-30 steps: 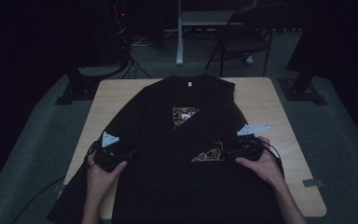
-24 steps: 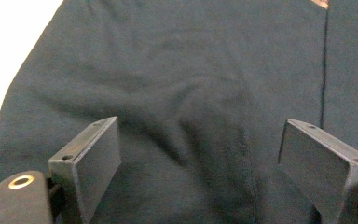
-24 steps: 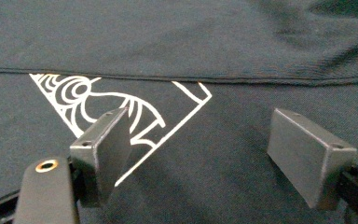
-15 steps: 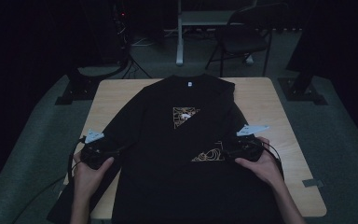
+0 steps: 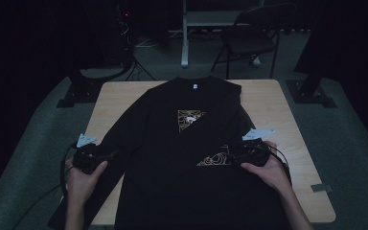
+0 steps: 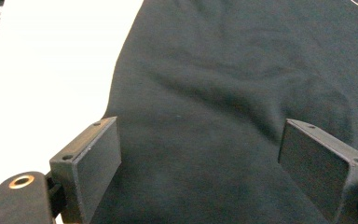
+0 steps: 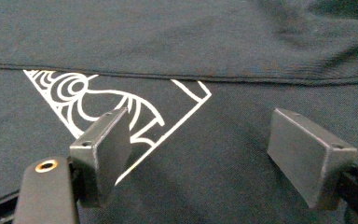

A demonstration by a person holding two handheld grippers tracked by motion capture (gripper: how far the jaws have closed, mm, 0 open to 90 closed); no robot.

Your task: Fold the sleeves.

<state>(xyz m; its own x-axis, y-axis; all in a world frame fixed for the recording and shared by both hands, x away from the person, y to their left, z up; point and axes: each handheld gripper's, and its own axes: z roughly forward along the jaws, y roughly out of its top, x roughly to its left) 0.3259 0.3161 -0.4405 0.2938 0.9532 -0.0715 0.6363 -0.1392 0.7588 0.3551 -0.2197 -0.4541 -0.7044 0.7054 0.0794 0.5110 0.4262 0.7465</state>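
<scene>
We see a black sweatshirt (image 5: 182,158) spread flat across the middle of the surface (image 5: 287,110). Our left gripper (image 5: 109,155) at lower left and right gripper (image 5: 227,155) at lower right both have fingers apart, holding nothing.

The black sweatshirt (image 5: 182,158) lies flat over the middle of the table (image 5: 278,103), low enough for a gripper to pass above it; bare wood remains along the far left corner, the far right corner and the right edge. The left gripper (image 5: 87,158) sits at the left table edge beside the sleeve; its fingers (image 6: 91,161) stand wide apart over cloth, nothing between them. The right gripper (image 5: 249,152) sits above the lower gold print (image 5: 213,159); its fingers (image 7: 107,149) stand wide apart, nothing between them. A strip of tape (image 5: 325,188) lies flat near the right front corner. A chair (image 5: 251,33) and a stand (image 5: 184,33) stand beyond the far edge, well apart from the table.
</scene>
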